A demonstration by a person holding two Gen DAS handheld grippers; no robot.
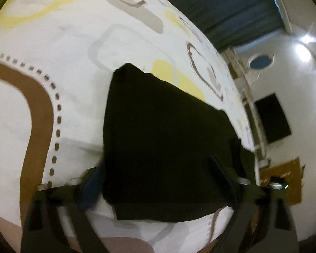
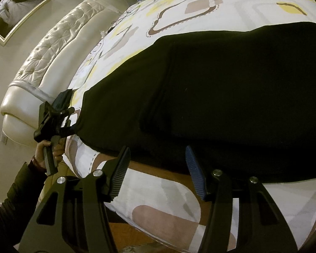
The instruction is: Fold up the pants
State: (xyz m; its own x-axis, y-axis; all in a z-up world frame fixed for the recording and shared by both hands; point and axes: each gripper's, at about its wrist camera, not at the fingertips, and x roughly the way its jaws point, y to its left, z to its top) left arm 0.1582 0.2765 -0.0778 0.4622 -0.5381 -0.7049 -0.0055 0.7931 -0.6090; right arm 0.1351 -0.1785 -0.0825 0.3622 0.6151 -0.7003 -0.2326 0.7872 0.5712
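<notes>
- The black pants are seen spread flat on the patterned bed sheet, near the bed's edge.
- The left tool is held wide apart, its fingers straddling the pants' near end; no grip is seen.
- The right tool is held open and empty, just beside the pants' edge.
- A tufted headboard is seen behind.

Pants: plain black. Bed sheet: white, printed with brown, yellow and grey rounded shapes and dashed outlines. Headboard: cream, tufted. Right tongs: black, one pad apparently blue.
</notes>
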